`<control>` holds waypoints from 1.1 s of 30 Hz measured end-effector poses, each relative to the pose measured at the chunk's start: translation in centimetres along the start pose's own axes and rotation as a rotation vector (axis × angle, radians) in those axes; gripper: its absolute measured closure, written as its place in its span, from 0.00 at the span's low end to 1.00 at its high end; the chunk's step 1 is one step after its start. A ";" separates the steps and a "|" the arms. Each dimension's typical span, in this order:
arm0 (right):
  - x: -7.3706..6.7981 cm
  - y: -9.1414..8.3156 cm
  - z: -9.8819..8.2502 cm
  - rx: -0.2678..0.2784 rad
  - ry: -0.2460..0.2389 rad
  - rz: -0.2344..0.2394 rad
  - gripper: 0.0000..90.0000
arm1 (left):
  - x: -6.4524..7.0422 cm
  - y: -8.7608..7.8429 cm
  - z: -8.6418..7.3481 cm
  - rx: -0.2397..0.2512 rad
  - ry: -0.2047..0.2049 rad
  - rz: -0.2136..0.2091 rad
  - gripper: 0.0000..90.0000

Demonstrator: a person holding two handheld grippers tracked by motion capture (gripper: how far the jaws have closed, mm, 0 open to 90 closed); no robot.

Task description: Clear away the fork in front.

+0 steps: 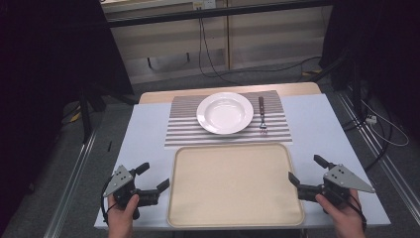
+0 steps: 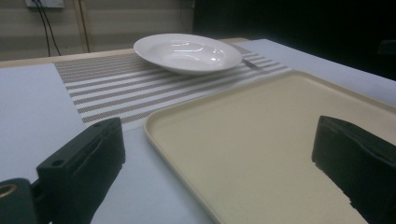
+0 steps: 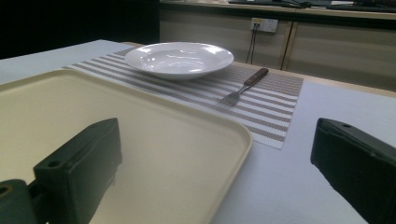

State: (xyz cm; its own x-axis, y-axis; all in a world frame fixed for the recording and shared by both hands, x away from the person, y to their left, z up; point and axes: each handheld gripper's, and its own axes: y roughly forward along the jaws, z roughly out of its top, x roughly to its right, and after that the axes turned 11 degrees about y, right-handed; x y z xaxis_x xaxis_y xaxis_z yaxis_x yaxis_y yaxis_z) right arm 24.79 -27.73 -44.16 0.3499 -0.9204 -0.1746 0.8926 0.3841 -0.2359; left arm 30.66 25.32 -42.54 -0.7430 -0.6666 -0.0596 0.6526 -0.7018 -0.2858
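A cream tray (image 1: 236,184) lies bare at the near middle of the table. Behind it a white deep plate (image 1: 225,112) sits on a striped placemat (image 1: 181,126), with a wooden-handled fork (image 1: 262,114) to its right. My left gripper (image 1: 152,176) rests at the tray's left edge, jaws wide open and holding nothing. At the tray's right edge my right gripper (image 1: 306,170) is also open with nothing in it. In the left gripper view the tray (image 2: 261,140) lies between the jaws and the plate (image 2: 187,52) beyond. The right gripper view has the tray's corner (image 3: 187,140), the plate (image 3: 179,59) and the fork (image 3: 245,86).
The table has a pale blue top (image 1: 317,124) with a wooden strip (image 1: 158,95) at its far edge. Cables (image 1: 208,54) trail on the floor behind. Dark stands (image 1: 86,109) flank the table on both sides.
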 end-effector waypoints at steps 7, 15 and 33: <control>-0.2 0.4 0.3 -0.015 -0.010 0.010 0.02 | -0.1 -0.1 0.0 0.000 0.000 -0.001 0.03; -0.1 0.8 0.5 -0.017 -0.001 0.009 0.02 | 0.1 0.0 0.0 0.000 0.002 -0.008 0.03; 0.6 2.9 1.7 -0.010 -0.012 -0.024 0.02 | 0.0 -0.1 0.0 0.009 -0.004 -0.007 0.03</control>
State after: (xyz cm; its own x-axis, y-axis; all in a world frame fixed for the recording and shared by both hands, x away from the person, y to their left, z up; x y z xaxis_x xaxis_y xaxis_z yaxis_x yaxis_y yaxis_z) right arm 28.07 -27.31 -43.30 0.3318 -0.9302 -0.1571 0.8980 0.3624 -0.2496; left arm 30.56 25.38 -42.51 -0.7467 -0.6630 -0.0536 0.6489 -0.7083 -0.2780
